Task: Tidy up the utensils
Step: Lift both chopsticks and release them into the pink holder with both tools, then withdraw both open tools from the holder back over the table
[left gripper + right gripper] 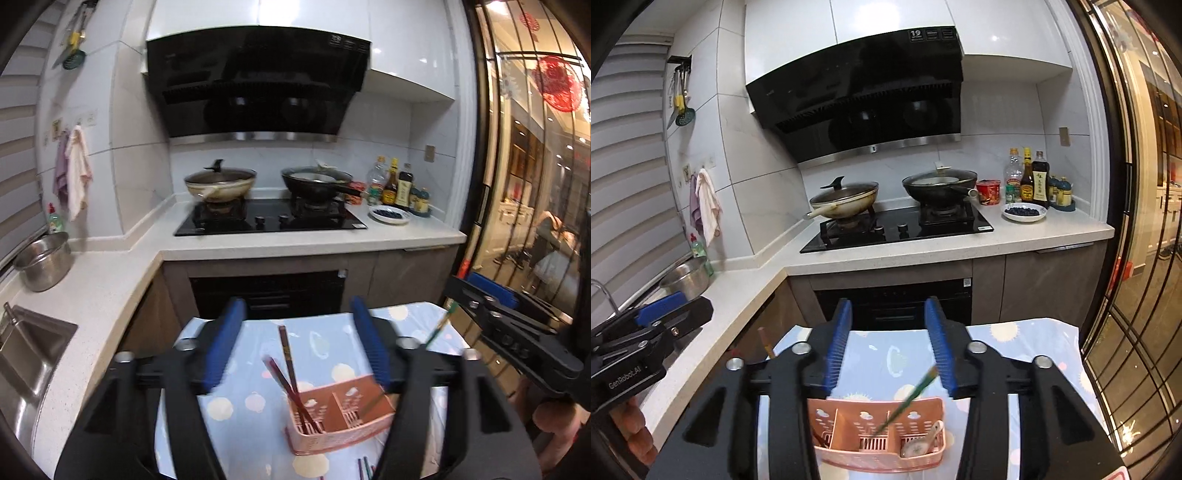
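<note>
A pink perforated utensil basket (341,421) with three compartments stands on a small table with a light blue dotted cloth (255,402). Dark red chopsticks (288,362) lean in its left compartment. A green chopstick (908,400) leans in the middle compartment, and a white spoon (925,441) lies in the right one. My left gripper (297,343) is open and empty above the basket. My right gripper (888,345) is open and empty above the basket (879,435) too; it also shows at the right of the left wrist view (491,299).
More chopsticks (364,469) lie on the cloth in front of the basket. An L-shaped white counter (746,295) holds a steel pot (44,260), a sink (26,354), a hob with two woks (897,225), sauce bottles (1030,181) and a plate (1025,213). A glass door (1145,258) is on the right.
</note>
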Tool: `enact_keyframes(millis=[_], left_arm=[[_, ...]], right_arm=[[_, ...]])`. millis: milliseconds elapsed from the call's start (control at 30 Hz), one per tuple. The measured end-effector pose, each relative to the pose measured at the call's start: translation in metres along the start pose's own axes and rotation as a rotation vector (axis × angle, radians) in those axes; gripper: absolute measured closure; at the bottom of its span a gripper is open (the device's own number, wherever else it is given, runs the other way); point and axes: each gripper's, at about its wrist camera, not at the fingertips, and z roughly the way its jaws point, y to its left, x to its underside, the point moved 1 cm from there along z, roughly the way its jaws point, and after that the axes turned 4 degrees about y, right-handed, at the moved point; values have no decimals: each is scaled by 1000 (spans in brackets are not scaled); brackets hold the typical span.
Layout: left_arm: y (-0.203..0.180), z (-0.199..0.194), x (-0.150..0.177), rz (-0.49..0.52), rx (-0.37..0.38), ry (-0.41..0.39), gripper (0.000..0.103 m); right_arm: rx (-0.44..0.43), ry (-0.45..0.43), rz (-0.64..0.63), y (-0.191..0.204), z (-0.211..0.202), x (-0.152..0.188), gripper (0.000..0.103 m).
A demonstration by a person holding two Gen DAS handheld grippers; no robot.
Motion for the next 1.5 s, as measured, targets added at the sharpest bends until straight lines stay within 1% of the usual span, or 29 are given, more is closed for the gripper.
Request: enact_keyframes(millis=[33, 167, 300, 367, 400, 567, 633, 700, 800, 900, 1000, 1133, 1233, 1300, 1400, 1500], left_arm=[[1, -1, 2, 5, -13, 1, 41], [3, -6, 10, 6, -11, 15, 41], [2, -10, 23, 23, -20, 30, 40], [2, -14, 29, 20, -19, 37, 33], [2, -16, 33, 19, -20, 39, 32], [4, -29, 51, 22, -15, 46, 30], [4, -33, 62, 23, -17, 55, 28], [3, -37, 74, 34, -19, 64, 28], [2, -43, 94, 35, -9, 82, 27], [2, -46, 116, 32, -10, 108, 26], [2, -46, 138, 18, -3, 148, 26], [5, -46, 161, -1, 3, 188, 26], [8, -44, 170, -20, 5, 205, 26], [10, -44, 175, -26, -4, 210, 26], [11, -41, 186, -35, -8, 230, 26], [12, -38, 201, -52, -3, 268, 26]], right_arm=[[2, 0, 0, -1, -3, 2, 60], [2, 1, 6, -6, -16, 13, 57], [-1, 17, 7, -9, -29, 28, 57], [-7, 26, 10, -11, -35, 37, 57], [-6, 29, 9, -12, -38, 41, 57], [11, 31, 8, -16, -58, 65, 57], [15, 39, 9, -19, -66, 78, 57], [21, 51, 5, -21, -73, 92, 57], [60, 73, -29, -20, -82, 117, 57], [103, 96, -63, -17, -88, 142, 57], [109, 129, -74, -18, -89, 161, 57], [103, 142, -49, -28, -84, 162, 57], [101, 137, -4, -41, -78, 158, 57], [115, 135, 12, -46, -76, 161, 57], [124, 143, 29, -51, -76, 169, 57], [130, 171, 44, -55, -78, 186, 57]])
